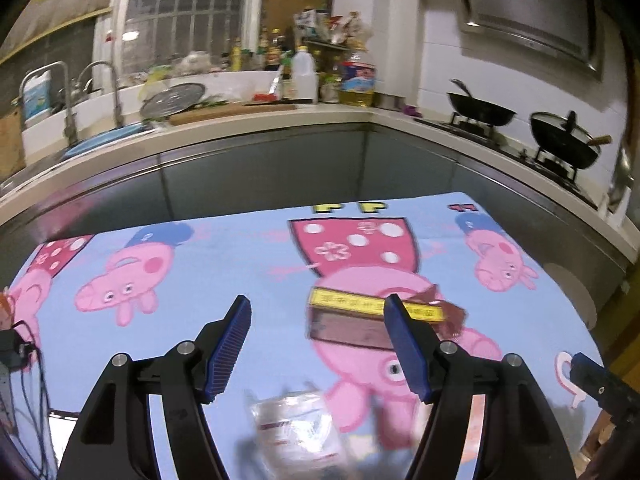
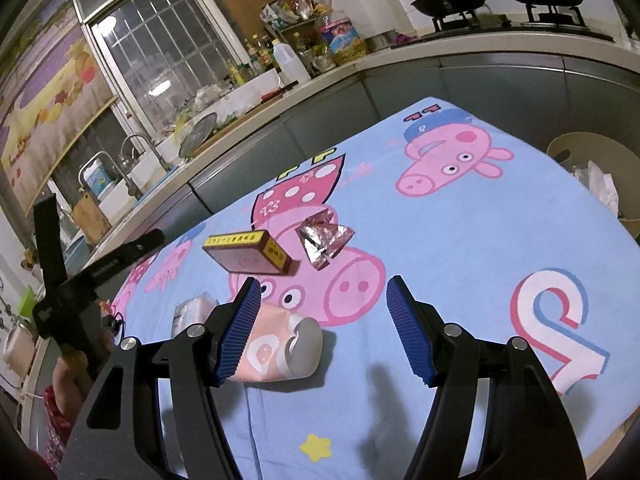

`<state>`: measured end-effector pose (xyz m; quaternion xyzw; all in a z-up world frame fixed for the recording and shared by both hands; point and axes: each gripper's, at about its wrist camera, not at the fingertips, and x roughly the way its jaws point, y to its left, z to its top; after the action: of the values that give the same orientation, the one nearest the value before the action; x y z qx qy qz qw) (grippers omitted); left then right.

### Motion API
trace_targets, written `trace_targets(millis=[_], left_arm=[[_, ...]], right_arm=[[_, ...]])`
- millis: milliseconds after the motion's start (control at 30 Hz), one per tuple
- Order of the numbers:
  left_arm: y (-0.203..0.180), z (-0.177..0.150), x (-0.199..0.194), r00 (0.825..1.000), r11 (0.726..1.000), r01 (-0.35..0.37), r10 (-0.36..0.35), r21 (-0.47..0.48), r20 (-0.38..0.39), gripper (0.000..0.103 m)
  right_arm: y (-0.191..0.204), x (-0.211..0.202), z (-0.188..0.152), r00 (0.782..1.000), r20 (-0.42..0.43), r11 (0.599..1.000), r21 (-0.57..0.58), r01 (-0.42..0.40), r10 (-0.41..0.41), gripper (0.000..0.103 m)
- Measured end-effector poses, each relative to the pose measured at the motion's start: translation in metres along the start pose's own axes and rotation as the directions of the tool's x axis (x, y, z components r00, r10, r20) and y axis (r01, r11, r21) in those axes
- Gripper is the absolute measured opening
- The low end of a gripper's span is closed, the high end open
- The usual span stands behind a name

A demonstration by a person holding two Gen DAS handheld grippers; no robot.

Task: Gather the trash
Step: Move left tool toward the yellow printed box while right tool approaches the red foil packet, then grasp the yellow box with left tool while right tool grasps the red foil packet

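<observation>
On the blue pig-print cloth [image 2: 460, 240] lie a brown and yellow box [image 2: 248, 254], a crumpled foil wrapper [image 2: 324, 240], a pink tube with a grey cap [image 2: 280, 354] and a clear plastic packet [image 2: 188, 314]. My right gripper [image 2: 320, 328] is open and empty above the cloth, its left finger over the tube. In the left wrist view my left gripper [image 1: 316, 344] is open and empty; the box [image 1: 352, 320] lies by its right finger, the foil wrapper [image 1: 452, 312] beyond it, the blurred packet [image 1: 296, 428] below.
A beige bin [image 2: 592, 160] holding white paper stands off the cloth's right edge. A kitchen counter [image 1: 280, 120] with a sink, bottles and two woks [image 1: 480, 114] runs behind. The left gripper's handle [image 2: 80, 280] shows at the left of the right wrist view.
</observation>
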<state>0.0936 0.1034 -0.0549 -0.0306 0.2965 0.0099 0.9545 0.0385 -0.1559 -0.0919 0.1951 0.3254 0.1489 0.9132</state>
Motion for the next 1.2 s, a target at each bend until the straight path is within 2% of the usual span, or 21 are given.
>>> trace_targets(millis=[233,300,467,567,633,733,767,867,1000,1033,1067,1100,1200], left_arm=[[0.047,-0.017,0.004,0.996,0.998,-0.015,0.009,-0.065,-0.09,0.07],[0.053,-0.024,0.005,0.994,0.997,-0.005,-0.004,-0.079,-0.11,0.074],[0.054,-0.036,0.01,0.988,0.997,0.013,-0.023,-0.07,-0.153,0.075],[0.053,-0.036,0.013,0.986,0.996,0.031,-0.044,-0.086,-0.161,0.076],[0.045,-0.028,0.017,0.988,0.998,0.036,-0.044,-0.056,-0.147,0.076],[0.025,-0.011,0.024,0.993,0.998,0.045,-0.04,0.042,-0.113,0.085],[0.019,-0.005,0.026,0.994,0.996,0.05,-0.042,0.07,-0.103,0.085],[-0.001,0.013,0.033,0.997,0.979,0.07,-0.061,0.194,-0.051,0.091],[-0.025,0.027,0.048,0.977,0.903,0.215,-0.197,0.372,-0.088,0.092],[-0.032,0.028,0.051,0.965,0.859,0.263,-0.24,0.439,-0.107,0.092],[-0.036,0.027,0.053,0.961,0.835,0.277,-0.251,0.476,-0.119,0.092],[-0.042,0.026,0.059,0.955,0.795,0.295,-0.258,0.53,-0.144,0.092],[-0.051,0.024,0.071,0.948,0.722,0.318,-0.255,0.614,-0.192,0.092]], right_arm=[[0.004,0.014,-0.004,0.999,-0.04,1.0,-0.014,-0.008,0.007,0.065],[0.005,0.019,-0.004,0.999,-0.05,1.0,-0.021,-0.01,0.009,0.065],[0.011,0.038,0.013,0.997,-0.081,0.999,-0.049,-0.023,0.019,0.065],[0.022,0.053,0.026,0.996,-0.084,0.993,-0.115,-0.028,0.019,0.065],[0.027,0.067,0.031,0.995,-0.103,0.986,-0.166,-0.024,0.007,0.065],[0.029,0.094,0.038,0.989,-0.143,0.972,-0.236,0.009,-0.044,0.065],[0.027,0.105,0.041,0.986,-0.15,0.965,-0.261,0.033,-0.074,0.065],[0.02,0.128,0.046,0.974,-0.195,0.957,-0.285,0.053,-0.112,0.065],[0.014,0.154,0.051,0.955,-0.27,0.95,-0.311,0.037,-0.126,0.065],[0.015,0.159,0.052,0.949,-0.289,0.944,-0.327,0.027,-0.128,0.065],[0.016,0.163,0.051,0.945,-0.3,0.939,-0.344,0.019,-0.129,0.065],[0.018,0.166,0.05,0.941,-0.31,0.927,-0.375,0.008,-0.133,0.065],[0.025,0.177,0.047,0.934,-0.325,0.896,-0.444,-0.012,-0.148,0.066]])
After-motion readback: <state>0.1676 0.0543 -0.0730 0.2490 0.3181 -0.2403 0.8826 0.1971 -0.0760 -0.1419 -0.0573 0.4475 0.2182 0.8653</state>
